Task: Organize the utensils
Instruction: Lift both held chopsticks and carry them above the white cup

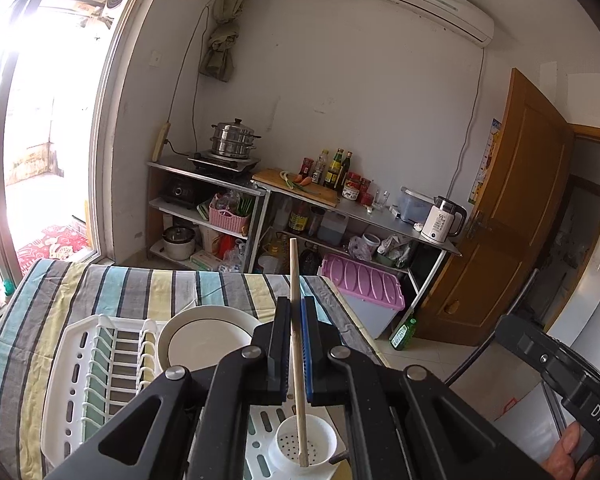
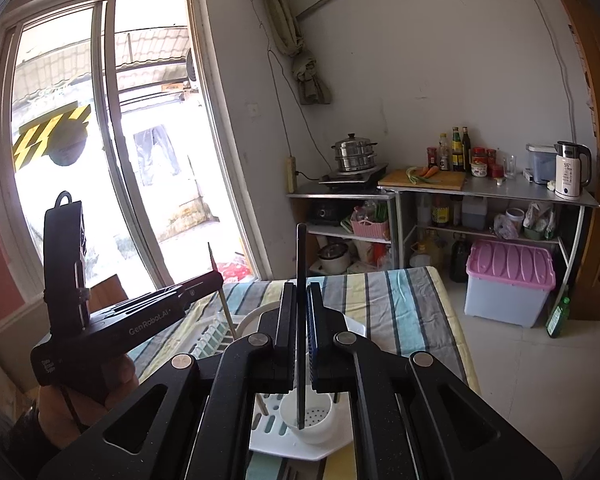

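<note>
My left gripper is shut on a pale wooden chopstick that stands nearly upright between the pads. Its lower end lines up with the white perforated utensil cup; whether it touches the cup I cannot tell. My right gripper is shut on a black chopstick, also upright, with the cup below it. In the right wrist view the left gripper hangs above the white dish rack with its wooden chopstick. A white plate leans in the dish rack.
The rack stands on a table under a striped cloth. Behind it are metal shelves with pots and bottles, a pink-lidded bin, a green bottle on the floor and a wooden door. A sliding window lies to the left.
</note>
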Action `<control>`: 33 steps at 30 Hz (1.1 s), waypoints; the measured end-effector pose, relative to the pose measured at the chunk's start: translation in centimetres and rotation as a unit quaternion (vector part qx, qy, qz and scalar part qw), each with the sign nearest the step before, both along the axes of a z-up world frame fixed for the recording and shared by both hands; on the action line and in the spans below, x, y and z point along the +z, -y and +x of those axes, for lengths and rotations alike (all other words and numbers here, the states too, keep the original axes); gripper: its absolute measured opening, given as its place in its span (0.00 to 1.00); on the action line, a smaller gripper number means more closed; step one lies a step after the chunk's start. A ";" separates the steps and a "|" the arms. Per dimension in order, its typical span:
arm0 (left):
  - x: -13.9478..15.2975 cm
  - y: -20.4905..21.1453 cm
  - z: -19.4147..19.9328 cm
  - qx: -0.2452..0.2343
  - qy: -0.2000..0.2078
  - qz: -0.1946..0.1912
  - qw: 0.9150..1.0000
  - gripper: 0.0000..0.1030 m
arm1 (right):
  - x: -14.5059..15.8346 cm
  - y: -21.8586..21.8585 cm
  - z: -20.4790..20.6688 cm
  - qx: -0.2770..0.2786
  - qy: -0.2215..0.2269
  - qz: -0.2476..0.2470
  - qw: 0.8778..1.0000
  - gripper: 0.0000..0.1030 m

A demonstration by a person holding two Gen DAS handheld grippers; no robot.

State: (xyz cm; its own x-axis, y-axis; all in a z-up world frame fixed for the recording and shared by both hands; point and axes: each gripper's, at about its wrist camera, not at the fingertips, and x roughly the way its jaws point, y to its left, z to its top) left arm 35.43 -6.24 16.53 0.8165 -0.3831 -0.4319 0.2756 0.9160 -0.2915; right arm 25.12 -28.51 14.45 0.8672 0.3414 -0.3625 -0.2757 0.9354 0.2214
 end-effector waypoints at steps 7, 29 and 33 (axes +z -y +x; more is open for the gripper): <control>-4.0 0.9 3.8 0.009 -0.031 -0.025 0.999 0.05 | -2.3 0.4 2.9 0.000 -0.028 0.017 0.999 0.04; -11.4 0.5 4.4 0.021 -0.098 -0.023 0.995 0.05 | -6.7 2.2 4.8 -0.021 -0.092 0.026 0.995 0.05; -11.4 0.3 3.6 0.022 -0.102 -0.004 0.995 0.06 | -7.0 2.8 4.9 -0.027 -0.108 0.021 0.994 0.06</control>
State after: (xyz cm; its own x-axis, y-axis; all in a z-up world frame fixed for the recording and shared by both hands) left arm 39.03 -6.50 5.15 0.7289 -0.3528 -0.5867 0.1689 0.9232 -0.3452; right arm 29.99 -31.30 7.47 0.7882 0.3160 -0.5281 -0.1681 0.9360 0.3092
